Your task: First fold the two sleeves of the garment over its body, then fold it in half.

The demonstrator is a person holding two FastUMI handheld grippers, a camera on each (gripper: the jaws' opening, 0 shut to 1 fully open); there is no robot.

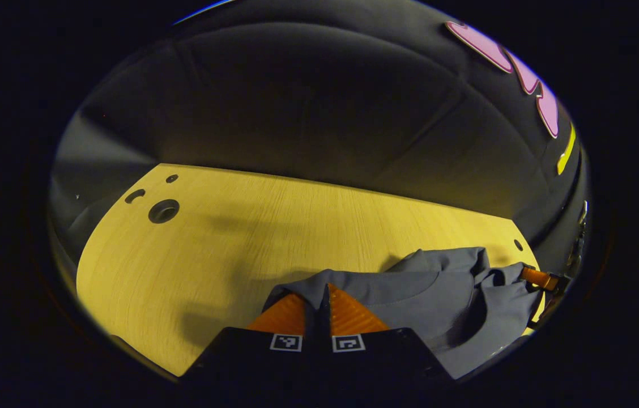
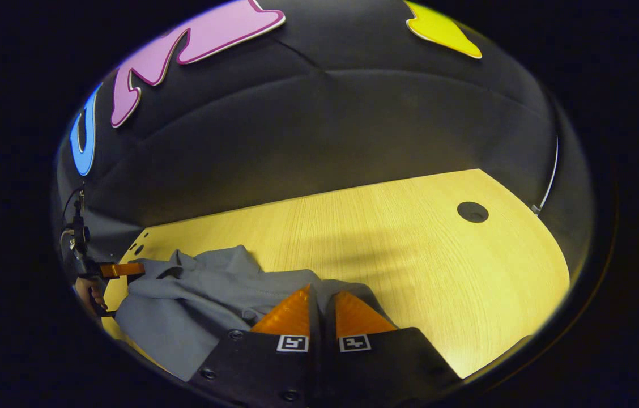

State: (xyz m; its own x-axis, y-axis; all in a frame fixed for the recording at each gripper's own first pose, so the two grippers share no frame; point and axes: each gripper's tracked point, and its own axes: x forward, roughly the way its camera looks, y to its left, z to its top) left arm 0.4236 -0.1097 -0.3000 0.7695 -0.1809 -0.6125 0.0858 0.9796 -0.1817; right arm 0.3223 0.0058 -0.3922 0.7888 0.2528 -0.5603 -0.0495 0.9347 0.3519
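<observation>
A grey garment point(image 1: 438, 289) hangs bunched between my two grippers over the yellow wooden table point(image 1: 212, 243). In the left gripper view my left gripper point(image 1: 319, 294) is shut on one edge of the cloth, which pokes up between its orange fingers point(image 1: 285, 317). Farther right in that view, my right gripper point(image 1: 537, 277) holds the other end. In the right gripper view, the right gripper point(image 2: 322, 297) is shut on a fold of the garment point(image 2: 195, 294). The left gripper point(image 2: 121, 270) grips the cloth at the far left, a hand point(image 2: 90, 294) behind it.
The table has a round hole point(image 1: 163, 211) and two smaller ones near its far left corner, and another round hole point(image 2: 472, 212) at the right end. The black booth wall rises right behind the table's far edge point(image 2: 353, 190).
</observation>
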